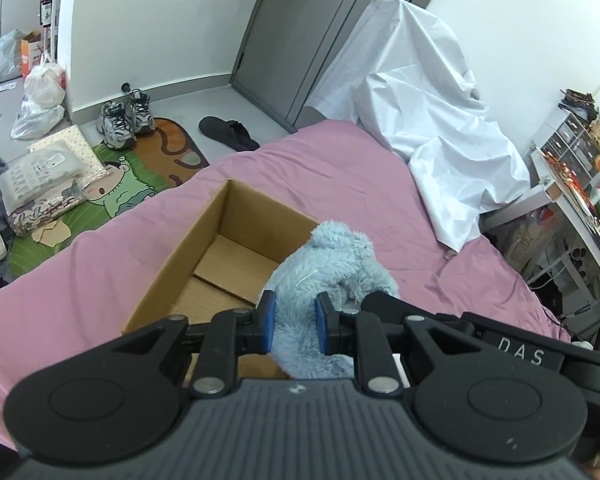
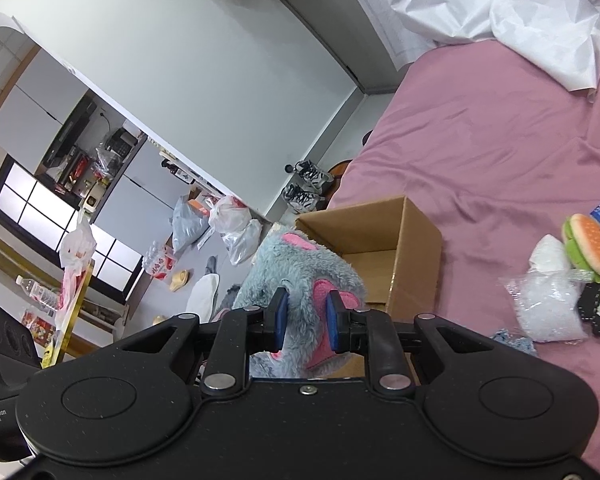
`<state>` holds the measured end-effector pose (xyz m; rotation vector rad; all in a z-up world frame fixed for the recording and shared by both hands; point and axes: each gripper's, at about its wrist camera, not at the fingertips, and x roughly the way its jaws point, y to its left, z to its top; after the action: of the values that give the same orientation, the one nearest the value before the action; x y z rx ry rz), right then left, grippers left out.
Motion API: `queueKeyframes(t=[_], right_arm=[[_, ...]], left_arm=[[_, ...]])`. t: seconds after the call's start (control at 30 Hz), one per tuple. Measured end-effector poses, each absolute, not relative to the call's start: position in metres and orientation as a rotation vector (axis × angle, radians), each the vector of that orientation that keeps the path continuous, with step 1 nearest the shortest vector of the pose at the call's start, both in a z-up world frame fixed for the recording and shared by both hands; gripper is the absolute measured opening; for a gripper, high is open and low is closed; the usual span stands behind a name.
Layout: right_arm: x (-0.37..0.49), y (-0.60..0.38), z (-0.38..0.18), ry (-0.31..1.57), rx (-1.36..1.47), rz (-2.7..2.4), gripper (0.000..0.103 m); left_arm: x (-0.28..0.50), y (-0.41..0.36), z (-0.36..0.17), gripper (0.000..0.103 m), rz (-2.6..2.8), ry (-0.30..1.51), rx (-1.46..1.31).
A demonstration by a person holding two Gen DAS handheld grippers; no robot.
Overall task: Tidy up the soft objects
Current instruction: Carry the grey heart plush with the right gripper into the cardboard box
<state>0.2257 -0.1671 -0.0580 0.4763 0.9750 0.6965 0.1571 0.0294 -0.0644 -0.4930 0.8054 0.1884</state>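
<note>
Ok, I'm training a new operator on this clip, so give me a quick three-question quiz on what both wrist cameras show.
1. True or false: both grippers, left and right, grip the blue plush.
2. What lies inside the box? A) a burger toy B) nothing visible C) a shoe
3. Fill in: the burger toy lies on the ____ sheet.

Key: 1 true; 2 B; 3 pink.
</note>
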Motion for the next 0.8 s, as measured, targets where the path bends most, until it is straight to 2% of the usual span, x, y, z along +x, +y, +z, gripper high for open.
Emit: queueKeyframes(t=[0.37, 0.47, 0.57, 0.7, 0.8], right_arm=[[0.236, -0.14, -0.085, 1.063, 0.459, 0.735, 0.025], [0.236, -0.134, -0.091, 1.088, 0.422, 0.72, 0.032], [0.236, -0.131, -0.091, 1.106, 0.39, 0.705, 0.032], [0.235, -0.131, -0.087, 1.103, 0.367, 0.7, 0.042], [0.235, -0.13, -0.089, 1.113, 0.355, 0.696, 0.045]], left_arm=[[0.164, 0.064, -0.096, 0.017, 0.259, 0.865, -0.53], [0.165, 0.073, -0.104, 0.016, 0.282, 0.876, -0.529], [0.165, 0.079, -0.112, 0.016, 0.306, 0.901, -0.52], [0.165, 0.085, -0.119, 0.018, 0.322, 0.927, -0.517], [0.165, 0.087, -0.121, 0.02, 0.332, 0.938, -0.532]])
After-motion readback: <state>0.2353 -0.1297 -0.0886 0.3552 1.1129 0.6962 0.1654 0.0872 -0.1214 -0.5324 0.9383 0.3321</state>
